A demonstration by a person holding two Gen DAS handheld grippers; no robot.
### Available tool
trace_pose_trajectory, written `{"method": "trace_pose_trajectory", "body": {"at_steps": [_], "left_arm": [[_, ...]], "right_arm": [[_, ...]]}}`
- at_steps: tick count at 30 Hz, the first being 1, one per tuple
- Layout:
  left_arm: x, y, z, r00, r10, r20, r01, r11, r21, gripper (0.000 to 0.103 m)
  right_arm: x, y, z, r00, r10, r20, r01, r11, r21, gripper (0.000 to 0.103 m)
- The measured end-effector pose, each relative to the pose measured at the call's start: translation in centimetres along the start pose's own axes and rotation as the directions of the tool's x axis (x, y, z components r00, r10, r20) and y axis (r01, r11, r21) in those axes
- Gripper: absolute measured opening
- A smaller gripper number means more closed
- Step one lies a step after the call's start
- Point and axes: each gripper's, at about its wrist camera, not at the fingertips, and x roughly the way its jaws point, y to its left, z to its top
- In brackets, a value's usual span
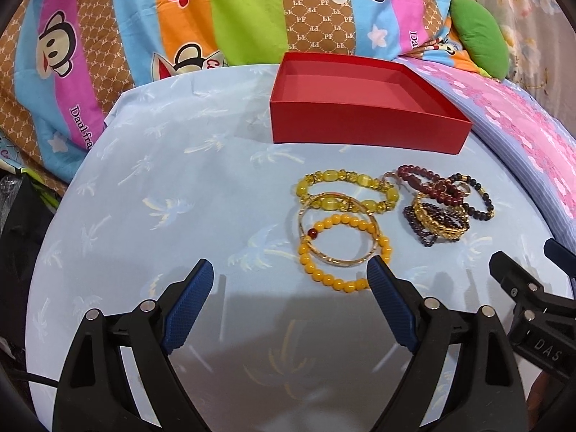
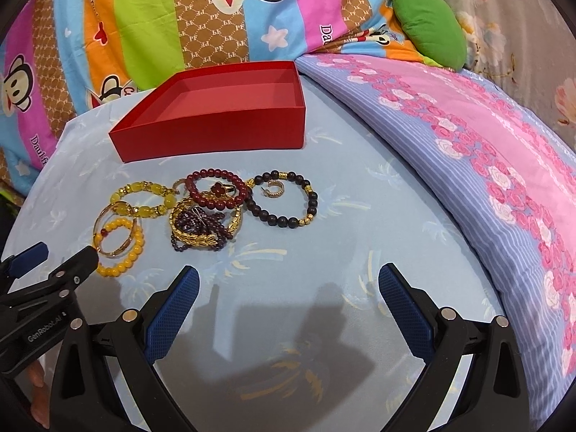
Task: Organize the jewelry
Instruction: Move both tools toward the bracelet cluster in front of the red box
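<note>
Left gripper [image 1: 289,277], jaws spread wide and empty, hovers just short of the yellow bead bracelet [image 1: 343,250], which lies flat ahead and slightly right, nearer this hand than the open right gripper [image 2: 288,284], with the empty red box [image 1: 363,108] beyond.

Each gripper, the left gripper [image 1: 289,277] and the right gripper [image 2: 288,282], has 2 black angular plastic fingers faced with blue cross-hatched pads [image 2: 172,309], round silver pins [image 1: 431,302] at the joints, and white lettering [image 2: 45,327] along its black side.
</note>
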Motion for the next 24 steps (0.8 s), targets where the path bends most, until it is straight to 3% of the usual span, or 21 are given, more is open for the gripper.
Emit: {"method": "trace_pose_trajectory", "body": {"at_steps": [11,16,20,24], "left_arm": [[0.9,0.4,1.5,1.0,0.004,-0.003,-0.004,1.0,-0.026,0.088],[1.9,1.7,2.5,1.0,0.009,-0.003,-0.009,0.999,-0.048,0.082],[2.5,1.1,2.9,0.998,-0.052,-0.023,0.05,0.997,-0.054,0.081],[3.3,-1.0,2.8,0.996,-0.082,-0.043,0.082,0.997,-0.001,0.085]], "right_arm": [[0.1,-1.0,0.4,1.0,-0.005,0.01,0.005,1.0,0.012,0.096],[0.6,-1.6,1.1,1.0,-0.019,0.016,0.019,1.0,0.011,0.096],[1.2,-1.9,1.8,1.0,-0.02,0.014,0.02,1.0,0.024,0.096],[1.5,-2.0,2.3,1.0,-0.02,0.011,0.02,0.999,0.028,0.096]]}}
